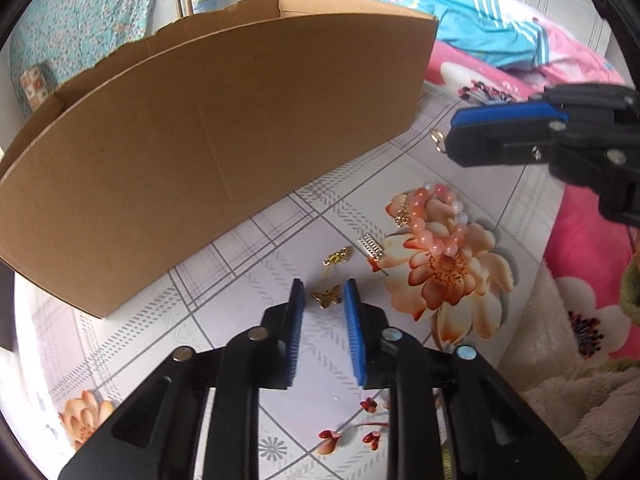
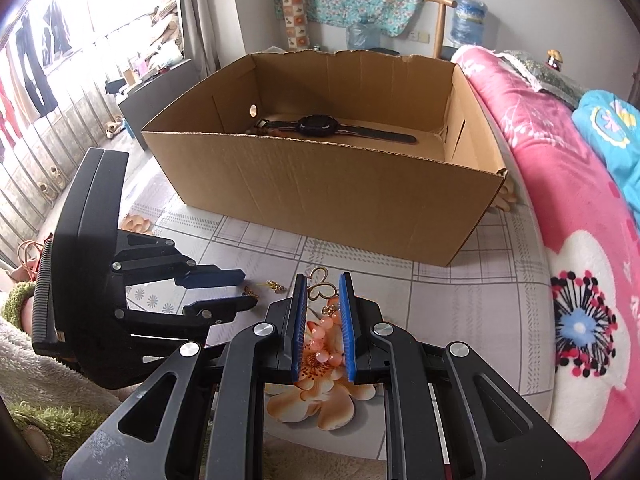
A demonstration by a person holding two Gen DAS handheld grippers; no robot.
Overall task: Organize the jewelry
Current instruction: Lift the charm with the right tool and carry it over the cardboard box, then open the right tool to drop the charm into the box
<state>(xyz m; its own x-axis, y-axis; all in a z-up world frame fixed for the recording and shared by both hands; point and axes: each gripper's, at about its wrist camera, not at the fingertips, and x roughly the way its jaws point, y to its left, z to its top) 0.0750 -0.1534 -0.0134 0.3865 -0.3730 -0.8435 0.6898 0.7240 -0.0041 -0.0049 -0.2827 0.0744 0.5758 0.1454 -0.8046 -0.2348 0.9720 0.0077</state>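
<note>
While both grippers are hovering over the floral tablecloth (image 1: 248,240), the left gripper (image 1: 323,286) is holding its blue pads apart, with the small gold butterfly charm (image 1: 327,296) lying on the cloth between the fingertips; whether the pads are touching it cannot be told. Just beyond that charm, a second gold charm (image 1: 338,258) and a small silver comb-shaped clip (image 1: 371,247) are lying side by side on the cloth. To their right, the pink bead bracelet (image 1: 436,224) is resting on the printed orange flower. In the right wrist view, the right gripper (image 2: 323,280) is standing open above that bracelet (image 2: 320,330), its pads framing a gold heart-shaped wire ornament (image 2: 322,286) lying just past the beads. Farther off, in the left wrist view, a small gold ring (image 1: 437,139) is showing at the tip of the right gripper (image 1: 456,136). At the far side, the open cardboard box (image 2: 320,200) is sitting on the table, with a black wristwatch (image 2: 320,125) lying flat on its floor. A pink floral blanket (image 2: 580,240) is lying to the right of the box.
</note>
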